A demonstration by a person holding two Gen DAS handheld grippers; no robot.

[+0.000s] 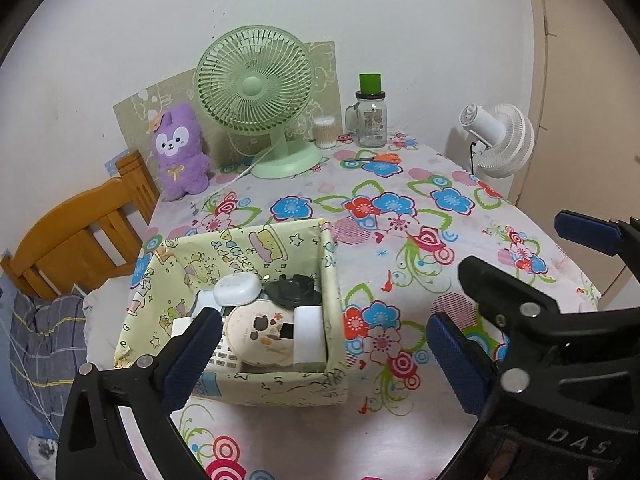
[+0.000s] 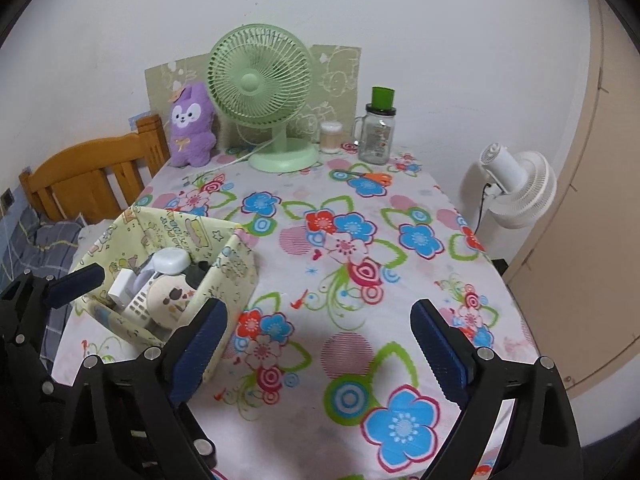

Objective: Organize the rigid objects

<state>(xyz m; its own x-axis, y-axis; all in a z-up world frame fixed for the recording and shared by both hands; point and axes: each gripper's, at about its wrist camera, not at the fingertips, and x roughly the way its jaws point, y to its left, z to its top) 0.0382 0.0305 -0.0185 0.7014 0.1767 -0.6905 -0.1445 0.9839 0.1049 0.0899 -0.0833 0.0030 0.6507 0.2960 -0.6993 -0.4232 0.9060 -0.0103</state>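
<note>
A pale yellow cartoon-print box [image 1: 280, 390] stands on the floral tablecloth [image 1: 400, 248] near the table's left edge. It holds a round cream case [image 1: 264, 332], a white keypad remote [image 1: 224, 356], a white rounded device [image 1: 236, 290], a black piece [image 1: 292, 288] and a white block [image 1: 308, 336]. My left gripper [image 1: 324, 340] hangs open just in front of the box, nothing between its pads. My right gripper [image 2: 320, 344] is open over bare cloth, to the right of the box [image 2: 236, 276]. The left gripper's pad [image 2: 76, 280] shows beside the box.
At the back stand a green fan [image 1: 256, 92], a purple plush [image 1: 180, 152], a swab jar [image 1: 325, 131] and a glass mug jar [image 1: 370, 120]. Orange scissors [image 1: 380, 158] lie nearby. A white fan [image 1: 500, 140] is off the right edge, a wooden headboard [image 1: 80, 236] left.
</note>
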